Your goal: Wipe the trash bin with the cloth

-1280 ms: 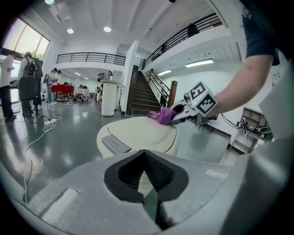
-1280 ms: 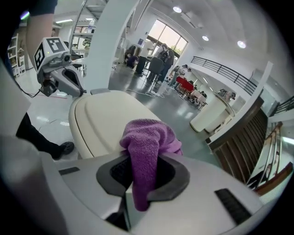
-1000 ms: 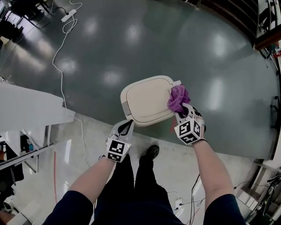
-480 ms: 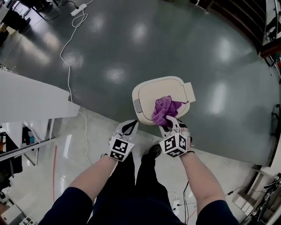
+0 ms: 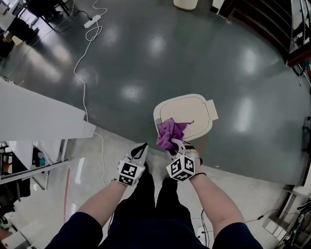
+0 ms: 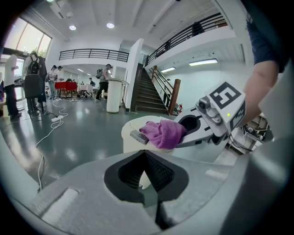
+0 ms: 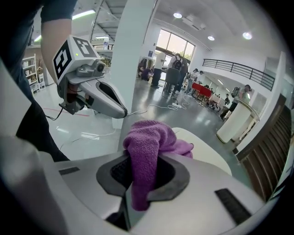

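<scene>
A cream trash bin with a flat lid stands on the dark floor in front of my feet. My right gripper is shut on a purple cloth, which rests on the near left edge of the lid. The right gripper view has the cloth bunched between the jaws, with the lid beyond it. My left gripper hangs just left of the bin, shut and empty, not touching it. From the left gripper view the bin, the cloth and the right gripper lie ahead.
A white cable runs over the floor to a power strip. A white counter stands at the left. A second pale bin sits far off. Stairs and several people show in the distance.
My right gripper has dragged the cloth across the lid from its far right side to its near left edge. The left gripper has stayed beside the bin.
</scene>
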Demonstrator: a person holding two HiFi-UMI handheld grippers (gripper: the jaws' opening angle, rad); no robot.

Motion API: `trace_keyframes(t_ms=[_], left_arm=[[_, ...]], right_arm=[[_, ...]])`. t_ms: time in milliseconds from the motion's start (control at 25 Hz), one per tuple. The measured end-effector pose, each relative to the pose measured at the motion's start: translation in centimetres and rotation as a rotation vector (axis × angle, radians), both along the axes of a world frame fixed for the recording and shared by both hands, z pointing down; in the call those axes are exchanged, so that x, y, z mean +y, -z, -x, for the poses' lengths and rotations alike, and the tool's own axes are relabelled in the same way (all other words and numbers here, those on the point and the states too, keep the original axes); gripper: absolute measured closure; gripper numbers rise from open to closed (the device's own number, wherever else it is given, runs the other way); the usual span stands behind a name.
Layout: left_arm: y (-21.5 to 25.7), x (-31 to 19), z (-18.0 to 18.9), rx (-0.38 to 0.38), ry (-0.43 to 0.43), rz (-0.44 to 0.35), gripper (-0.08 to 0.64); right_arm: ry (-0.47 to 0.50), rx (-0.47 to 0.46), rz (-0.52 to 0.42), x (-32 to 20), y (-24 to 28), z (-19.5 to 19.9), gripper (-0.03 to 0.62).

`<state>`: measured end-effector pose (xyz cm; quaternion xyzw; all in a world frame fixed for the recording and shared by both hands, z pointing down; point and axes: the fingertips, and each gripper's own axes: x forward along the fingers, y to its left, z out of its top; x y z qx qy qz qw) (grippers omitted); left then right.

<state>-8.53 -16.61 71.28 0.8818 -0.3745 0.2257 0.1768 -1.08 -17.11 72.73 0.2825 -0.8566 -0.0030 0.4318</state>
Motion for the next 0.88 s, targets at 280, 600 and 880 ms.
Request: trace_keyframes(t_ms=[280, 600, 880], left_arm=[[6.8, 1.8, 1.4, -0.024, -0.078, -0.043, 0.569], [18.5, 4.7, -1.7, 0.09, -0.121, -0.109, 0.569], [26.4, 7.2, -5.5, 0.17, -0.16, -0.171, 0.569]], right_arm=[[-0.07, -0.101, 0.025, 3.1, 6.2, -0.8, 0.522], [-0.152, -0.191, -0.033, 7.1, 15.6, -3.8, 0.522], [-0.231, -0.318, -0.117, 9.1, 24.2, -6.0, 0.522]])
